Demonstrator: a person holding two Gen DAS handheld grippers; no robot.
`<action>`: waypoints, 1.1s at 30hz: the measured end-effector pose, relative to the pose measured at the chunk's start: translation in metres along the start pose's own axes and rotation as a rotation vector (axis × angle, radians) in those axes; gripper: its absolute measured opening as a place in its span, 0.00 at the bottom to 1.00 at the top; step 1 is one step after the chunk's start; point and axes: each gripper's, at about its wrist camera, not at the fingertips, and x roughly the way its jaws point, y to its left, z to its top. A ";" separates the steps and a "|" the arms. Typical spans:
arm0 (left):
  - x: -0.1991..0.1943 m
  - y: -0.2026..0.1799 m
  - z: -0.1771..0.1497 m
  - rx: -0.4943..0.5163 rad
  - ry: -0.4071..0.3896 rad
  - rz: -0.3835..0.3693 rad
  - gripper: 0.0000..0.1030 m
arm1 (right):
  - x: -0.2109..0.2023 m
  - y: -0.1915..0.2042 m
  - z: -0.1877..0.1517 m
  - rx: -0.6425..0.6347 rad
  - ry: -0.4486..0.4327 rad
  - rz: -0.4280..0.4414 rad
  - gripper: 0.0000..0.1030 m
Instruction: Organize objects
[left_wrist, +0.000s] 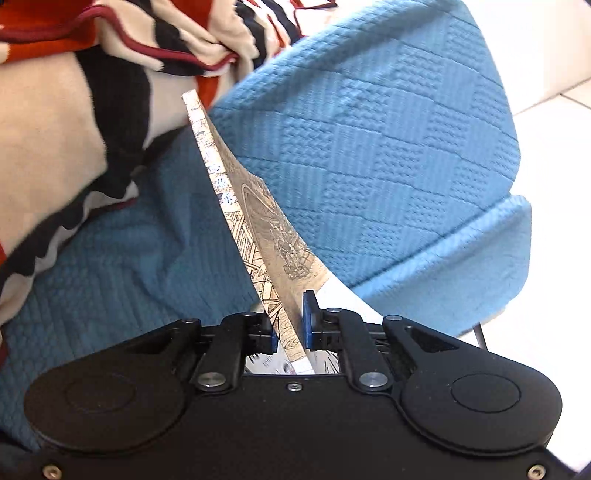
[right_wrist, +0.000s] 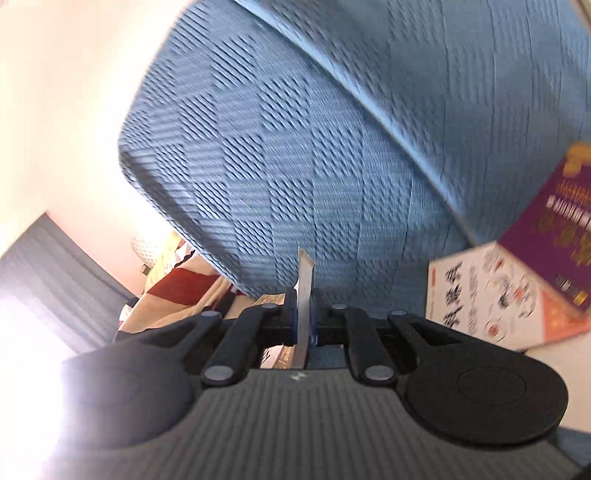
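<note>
My left gripper (left_wrist: 290, 328) is shut on a thin comic book (left_wrist: 258, 206) with a sepia drawn cover. The book is seen edge-on and bends up and to the left over the blue quilted sofa seat (left_wrist: 129, 258). In the blurred right wrist view my right gripper (right_wrist: 304, 317) is shut on a thin pale flat thing (right_wrist: 305, 269), also seen edge-on; whether it is a card, a cover or a page I cannot tell. It stands upright in front of the blue sofa armrest (right_wrist: 295, 166). Neither gripper shows in the other's view.
A red, black and cream striped blanket (left_wrist: 74, 110) lies heaped at the sofa's back left. A white book with black calligraphy (right_wrist: 480, 295) and a purple book (right_wrist: 554, 229) lie stacked at the right. White floor tiles (left_wrist: 554, 184) lie beyond the armrest (left_wrist: 369, 147). A bright window with a curtain (right_wrist: 55, 266) is at the left.
</note>
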 end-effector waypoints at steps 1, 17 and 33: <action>-0.002 -0.006 -0.003 0.012 0.005 -0.001 0.11 | -0.008 0.003 0.001 -0.014 -0.010 -0.007 0.09; 0.001 -0.015 -0.068 0.076 0.131 0.042 0.11 | -0.089 -0.009 -0.037 -0.119 -0.045 -0.166 0.10; 0.053 0.054 -0.099 0.067 0.264 0.143 0.11 | -0.072 -0.046 -0.095 -0.190 0.062 -0.287 0.11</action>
